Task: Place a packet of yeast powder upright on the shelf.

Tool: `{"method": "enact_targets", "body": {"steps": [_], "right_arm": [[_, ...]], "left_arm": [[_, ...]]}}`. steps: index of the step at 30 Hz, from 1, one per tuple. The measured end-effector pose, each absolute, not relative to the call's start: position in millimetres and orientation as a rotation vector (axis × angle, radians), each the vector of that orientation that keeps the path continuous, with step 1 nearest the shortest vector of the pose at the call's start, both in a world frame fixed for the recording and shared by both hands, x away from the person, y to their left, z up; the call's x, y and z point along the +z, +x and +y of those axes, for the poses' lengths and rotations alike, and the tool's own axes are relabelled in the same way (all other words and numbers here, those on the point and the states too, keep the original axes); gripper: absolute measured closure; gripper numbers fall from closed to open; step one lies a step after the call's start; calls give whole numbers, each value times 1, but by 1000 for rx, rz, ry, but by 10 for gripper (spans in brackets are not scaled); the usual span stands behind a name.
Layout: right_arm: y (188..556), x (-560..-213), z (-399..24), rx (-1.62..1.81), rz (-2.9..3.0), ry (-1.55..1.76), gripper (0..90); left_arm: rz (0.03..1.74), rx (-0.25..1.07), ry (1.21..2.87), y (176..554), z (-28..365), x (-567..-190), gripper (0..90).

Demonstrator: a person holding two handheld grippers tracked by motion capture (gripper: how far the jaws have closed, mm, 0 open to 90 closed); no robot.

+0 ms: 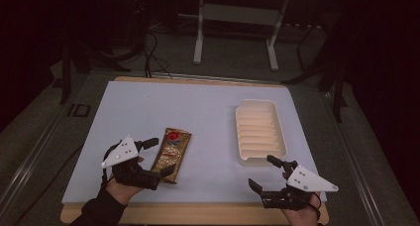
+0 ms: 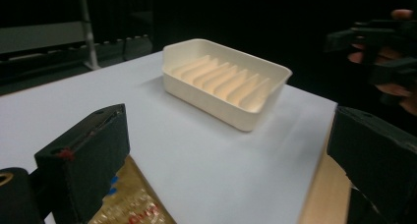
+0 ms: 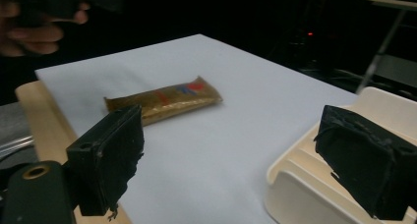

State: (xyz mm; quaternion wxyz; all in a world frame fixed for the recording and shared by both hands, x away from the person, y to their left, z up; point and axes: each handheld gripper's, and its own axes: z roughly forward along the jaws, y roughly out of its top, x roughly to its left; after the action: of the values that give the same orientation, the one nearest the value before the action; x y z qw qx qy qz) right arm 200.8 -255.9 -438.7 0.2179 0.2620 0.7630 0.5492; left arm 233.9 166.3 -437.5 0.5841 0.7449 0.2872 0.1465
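A golden snack packet (image 1: 172,153) with a red mark lies flat on the white sheet, left of centre. My left gripper (image 1: 161,156) hovers at the packet's left side, jaws wide open and holding nothing. In the left gripper view the packet (image 2: 129,204) lies low, partly under the left jaw. A cream ribbed tray (image 1: 242,112) stands empty on the right. My right gripper (image 1: 262,171) is open just in front of the tray's near end. In the right gripper view its right jaw overlaps the tray's corner (image 3: 295,184), and the packet (image 3: 164,98) lies farther off.
The white sheet (image 1: 148,107) covers a wooden table whose edge (image 1: 198,213) shows at the front. Dark floor, cables and a white table frame (image 1: 237,18) lie beyond. The left gripper view also shows the tray (image 2: 246,121) and the other hand (image 2: 388,47) at upper right.
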Motion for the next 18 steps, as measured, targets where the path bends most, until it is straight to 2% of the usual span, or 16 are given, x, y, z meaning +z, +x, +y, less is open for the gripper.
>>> {"method": "enact_targets", "body": {"steps": [12, 18], "right_arm": [[200, -439, -258, 1508, 2077, 744, 126], [201, -440, -259, 1520, 2077, 747, 133]], "left_arm": [[715, 436, 1803, 284, 161, -450, 45], [722, 448, 1809, 305, 159, -456, 92]]}}
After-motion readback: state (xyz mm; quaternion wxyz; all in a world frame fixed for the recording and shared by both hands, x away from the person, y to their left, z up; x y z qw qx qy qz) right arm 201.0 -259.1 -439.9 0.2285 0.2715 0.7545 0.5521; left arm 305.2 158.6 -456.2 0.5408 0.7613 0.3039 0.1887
